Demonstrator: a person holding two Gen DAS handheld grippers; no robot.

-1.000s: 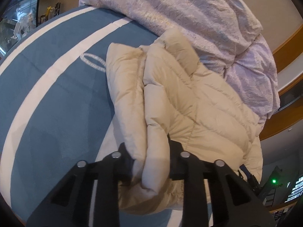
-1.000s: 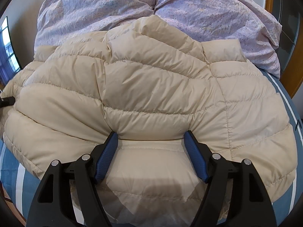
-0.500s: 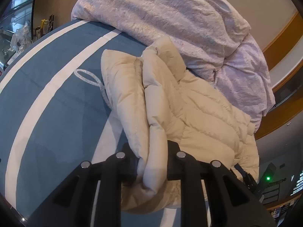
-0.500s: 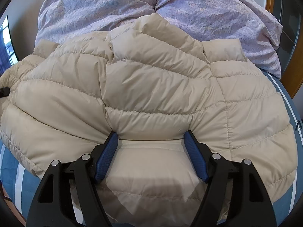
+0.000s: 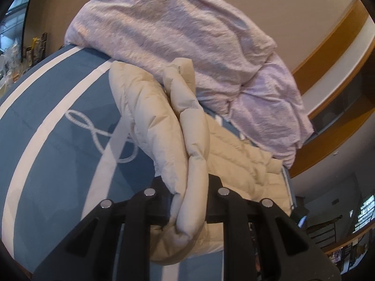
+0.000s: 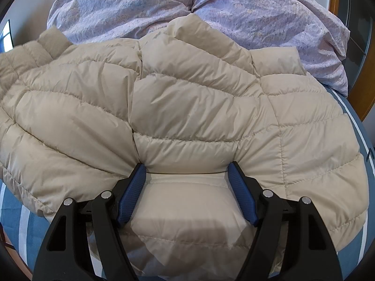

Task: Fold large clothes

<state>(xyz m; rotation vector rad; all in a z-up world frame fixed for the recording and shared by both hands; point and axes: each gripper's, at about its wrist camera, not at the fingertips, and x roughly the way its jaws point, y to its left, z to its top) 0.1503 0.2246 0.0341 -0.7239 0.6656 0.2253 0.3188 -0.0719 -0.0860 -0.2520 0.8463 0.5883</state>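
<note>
The left gripper (image 5: 187, 201) was clamped narrow on a bunched edge of the beige jacket (image 5: 173, 126), which hung up off the blue striped bedspread (image 5: 58, 121). Beyond its tips lay a lilac duvet (image 5: 178, 30). The right gripper (image 6: 187, 173) stood wide, its blue pads (image 6: 132, 192) pressed down into the jacket (image 6: 187, 107) with a quilted panel bulging between them. The duvet (image 6: 257, 7) lay beyond.

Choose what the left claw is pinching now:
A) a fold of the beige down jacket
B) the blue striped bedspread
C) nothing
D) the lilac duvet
A: in the left wrist view the left claw is shut on a fold of the beige down jacket.
</note>
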